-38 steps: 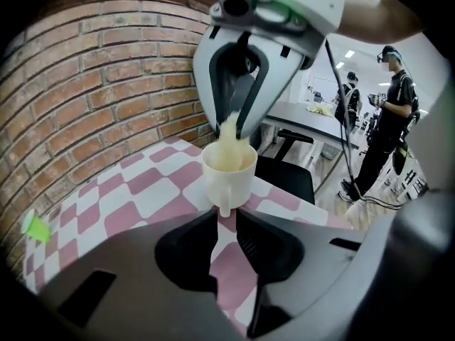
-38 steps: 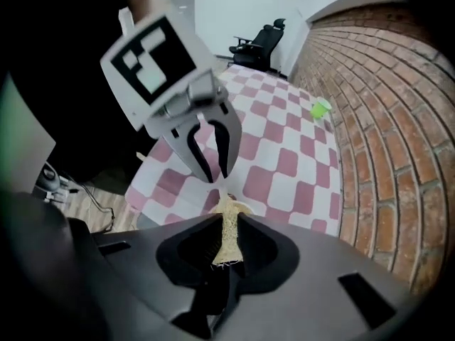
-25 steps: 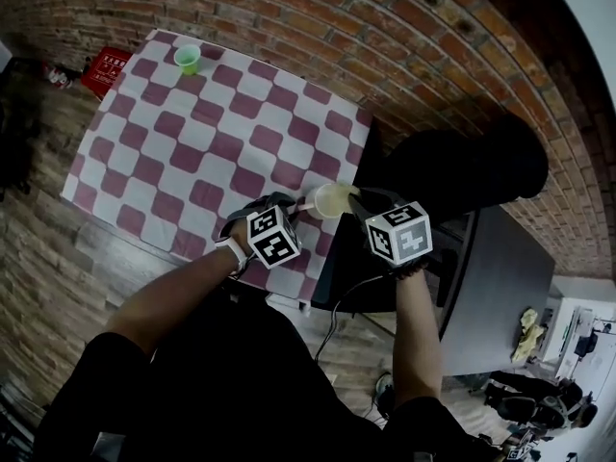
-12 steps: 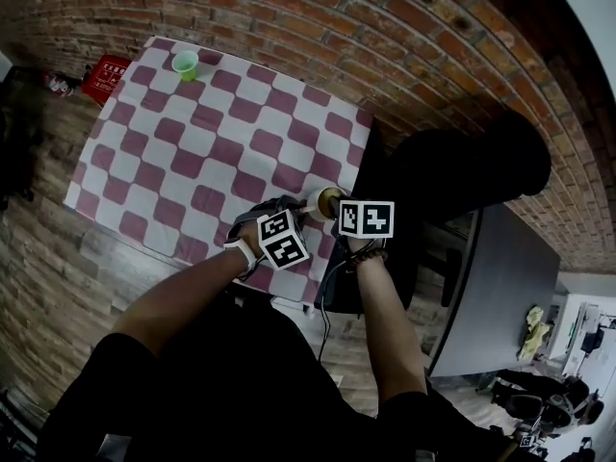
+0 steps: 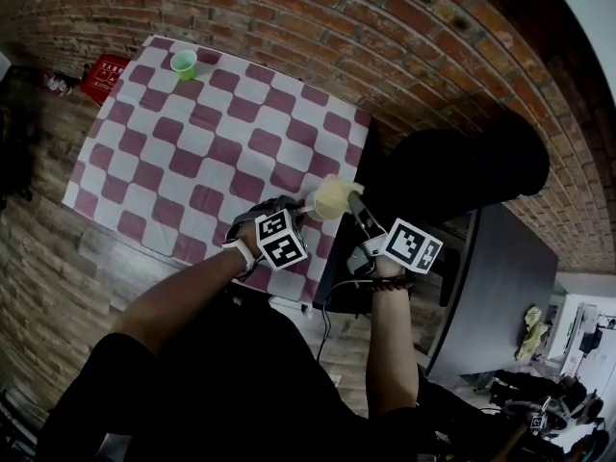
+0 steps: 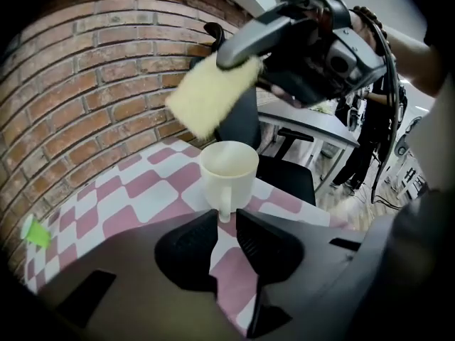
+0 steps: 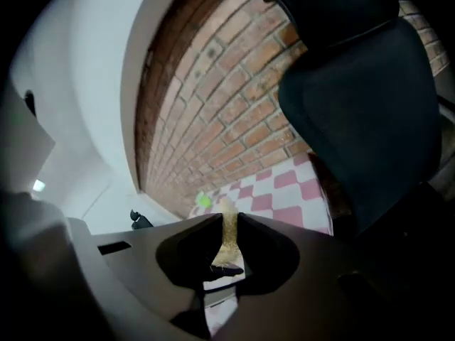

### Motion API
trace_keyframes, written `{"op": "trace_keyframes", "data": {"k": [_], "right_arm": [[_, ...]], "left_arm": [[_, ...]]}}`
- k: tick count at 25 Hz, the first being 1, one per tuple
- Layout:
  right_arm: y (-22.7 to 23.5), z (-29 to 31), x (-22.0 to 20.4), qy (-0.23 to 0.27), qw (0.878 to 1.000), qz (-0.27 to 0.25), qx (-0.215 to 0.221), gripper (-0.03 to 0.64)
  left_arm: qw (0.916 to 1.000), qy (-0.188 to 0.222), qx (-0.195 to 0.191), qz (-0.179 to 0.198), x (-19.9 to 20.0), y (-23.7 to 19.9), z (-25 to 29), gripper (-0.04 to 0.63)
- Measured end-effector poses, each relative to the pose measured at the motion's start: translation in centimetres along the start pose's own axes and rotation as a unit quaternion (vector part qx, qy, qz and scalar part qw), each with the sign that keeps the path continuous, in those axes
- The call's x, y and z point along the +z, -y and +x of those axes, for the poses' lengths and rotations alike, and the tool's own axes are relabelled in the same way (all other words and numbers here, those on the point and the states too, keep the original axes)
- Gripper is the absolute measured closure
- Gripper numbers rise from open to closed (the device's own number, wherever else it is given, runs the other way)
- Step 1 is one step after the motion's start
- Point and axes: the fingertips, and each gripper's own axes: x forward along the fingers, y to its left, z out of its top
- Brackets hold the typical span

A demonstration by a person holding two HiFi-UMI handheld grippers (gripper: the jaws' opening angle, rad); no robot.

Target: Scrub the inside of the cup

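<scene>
Left gripper view, left gripper (image 6: 226,217) clamped on cup (image 6: 229,170) handle, right gripper (image 7: 227,220) pinching sponge (image 6: 210,95) above the rim, seemingly apart.

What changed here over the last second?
The right gripper, shut on the yellow sponge, moved over the cup, then drew back; the sponge now hangs above the rim. The left gripper kept its grip on the cup's handle, and the small green cup stayed put.
</scene>
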Motion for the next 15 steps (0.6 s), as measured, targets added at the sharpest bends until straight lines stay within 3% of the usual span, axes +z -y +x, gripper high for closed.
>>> {"op": "trace_keyframes", "data": {"k": [1,3,5,6,8,11,12,13,14,15], "right_arm": [[-0.9,-0.9,1.1,0.019,0.999,-0.028,0.006,0.543],[-2.1,-2.2,2.5,0.024,0.989,-0.144,-0.023,0.543],[-2.5,-2.2,2.3,-0.007,0.954,-0.291,-0.070,0.543],[-2.6,-1.7,1.7,-0.032,0.928,-0.362,-0.085,0.543],[-2.6,-0.2,-0.8,-0.095,0.861,-0.492,-0.089,0.543],[-1.0,2.2,-5.7,-0.199,0.735,-0.645,-0.070,0.543],[-0.1,2.8,-7.0,-0.226,0.701,-0.673,-0.070,0.543],[0.7,3.3,-7.9,-0.246,0.680,-0.687,-0.071,0.543],[1.4,3.8,-8.5,-0.259,0.672,-0.690,-0.071,0.543],[1.9,4.3,-8.7,-0.267,0.672,-0.687,-0.071,0.543]], "left_arm": [[1.0000,0.001,0.000,0.000,0.0,0.0,-0.1,0.505],[1.0000,0.002,-0.001,0.000,0.0,0.1,-0.1,0.505],[1.0000,0.002,0.001,-0.002,-0.1,0.0,-0.2,0.505],[1.0000,0.001,0.001,-0.003,-0.1,0.0,-0.2,0.505],[1.0000,0.001,0.002,-0.004,-0.1,0.0,-0.2,0.505],[1.0000,0.002,0.003,-0.002,0.0,-0.1,-0.3,0.505],[1.0000,0.002,0.003,-0.002,0.0,-0.2,-0.4,0.505],[1.0000,0.002,0.004,-0.001,0.0,-0.2,-0.4,0.505],[1.0000,0.002,0.004,0.000,0.0,-0.2,-0.5,0.505],[1.0000,0.002,0.004,0.001,0.1,-0.2,-0.4,0.505]]}}
